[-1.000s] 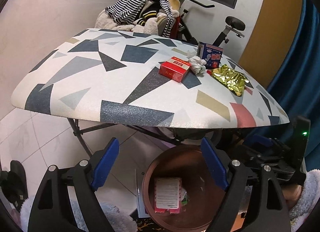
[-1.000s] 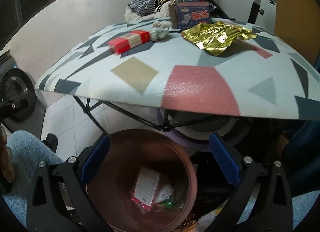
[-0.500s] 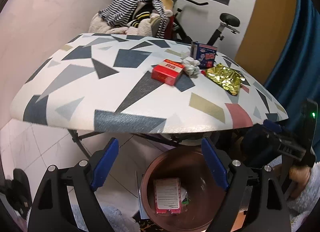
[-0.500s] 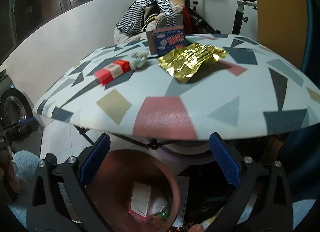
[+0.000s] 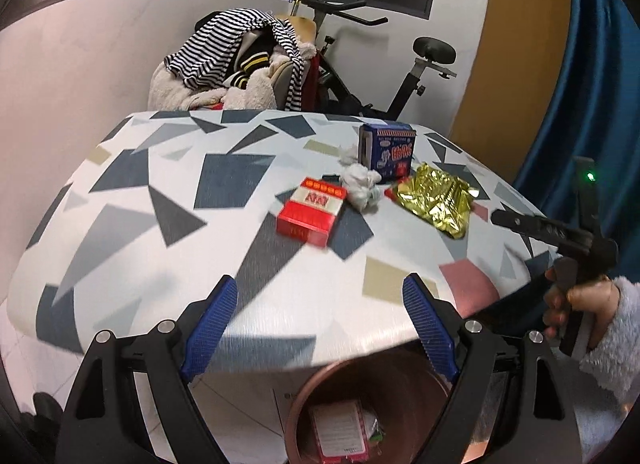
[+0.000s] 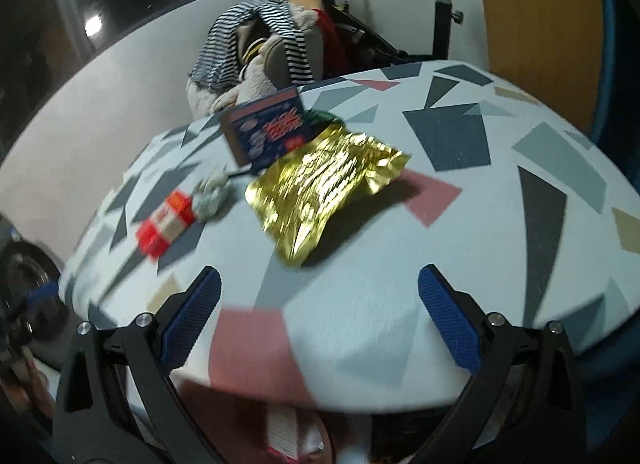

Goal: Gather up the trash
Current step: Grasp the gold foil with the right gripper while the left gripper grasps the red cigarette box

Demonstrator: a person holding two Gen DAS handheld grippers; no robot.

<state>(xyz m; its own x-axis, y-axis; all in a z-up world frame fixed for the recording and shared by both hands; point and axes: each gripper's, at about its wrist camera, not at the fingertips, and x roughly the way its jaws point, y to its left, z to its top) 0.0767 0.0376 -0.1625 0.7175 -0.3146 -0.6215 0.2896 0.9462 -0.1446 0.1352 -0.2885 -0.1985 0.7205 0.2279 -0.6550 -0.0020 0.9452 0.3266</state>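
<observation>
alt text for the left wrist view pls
Open left tongs hover at the near edge of a patterned table holding a red box, tissue, blue box and gold wrapper. A brown bin sits below.

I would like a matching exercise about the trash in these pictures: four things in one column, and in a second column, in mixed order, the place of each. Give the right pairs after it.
Things:
1. red pack
2. gold wrapper
3. blue box
4. pink packet

Places:
A. inside the brown bin under the table
B. standing upright at the far side of the group
C. lying flat, leftmost of the group on the table, seen from the left wrist
D. crumpled, nearest the table's right edge, seen from the left wrist

Pairs: 1-C, 2-D, 3-B, 4-A
</observation>
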